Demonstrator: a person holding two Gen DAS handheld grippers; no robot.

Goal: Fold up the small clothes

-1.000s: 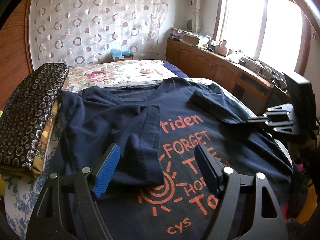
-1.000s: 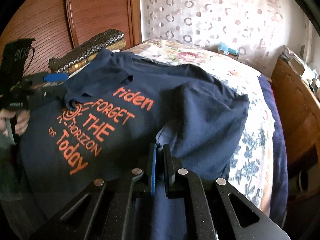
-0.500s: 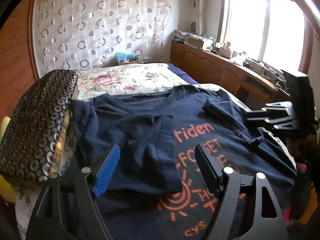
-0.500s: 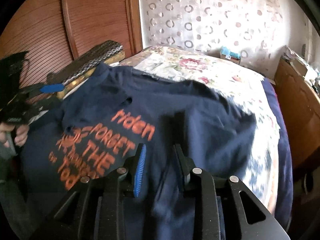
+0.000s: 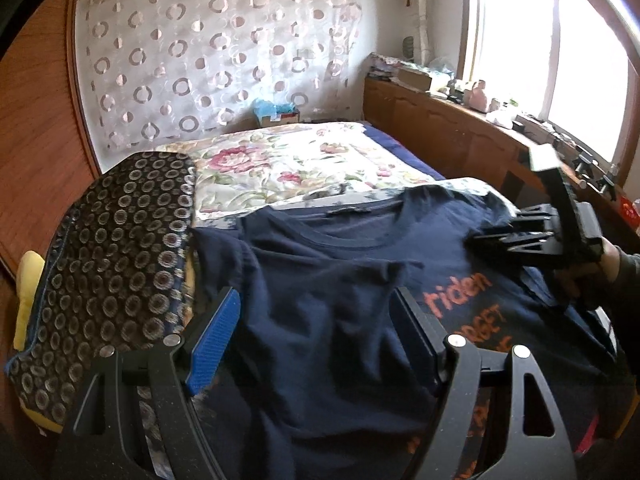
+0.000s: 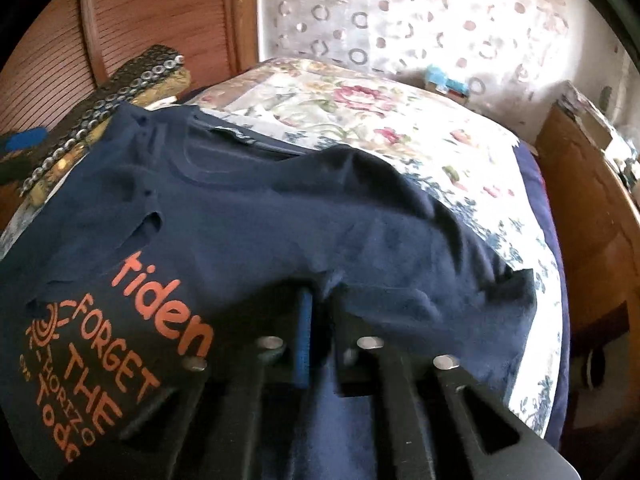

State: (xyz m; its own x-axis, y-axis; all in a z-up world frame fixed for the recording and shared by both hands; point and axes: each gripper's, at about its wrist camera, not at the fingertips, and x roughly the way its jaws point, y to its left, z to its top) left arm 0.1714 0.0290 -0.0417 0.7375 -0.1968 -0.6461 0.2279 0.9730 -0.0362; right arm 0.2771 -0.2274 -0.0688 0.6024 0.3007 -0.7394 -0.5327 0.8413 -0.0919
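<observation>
Left gripper [image 5: 316, 336]: jaws spread wide, nothing held.
Right gripper [image 6: 320, 300]: pinched onto navy cotton T-shirt [image 6: 280, 216].
Print: "FORGET THE", read fully only in right wrist view.

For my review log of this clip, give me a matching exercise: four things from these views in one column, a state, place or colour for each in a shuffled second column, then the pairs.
Things:
1. left gripper
2. right gripper
3. navy T-shirt
4. ring-patterned dark cushion

States or places:
A. spread on the bed, orange lettering up
B. jaws nearly together, with shirt fabric between them
C. jaws wide apart, nothing between them
D. left of the shirt, by the wooden wall

Pairs: 1-C, 2-B, 3-A, 4-D
</observation>
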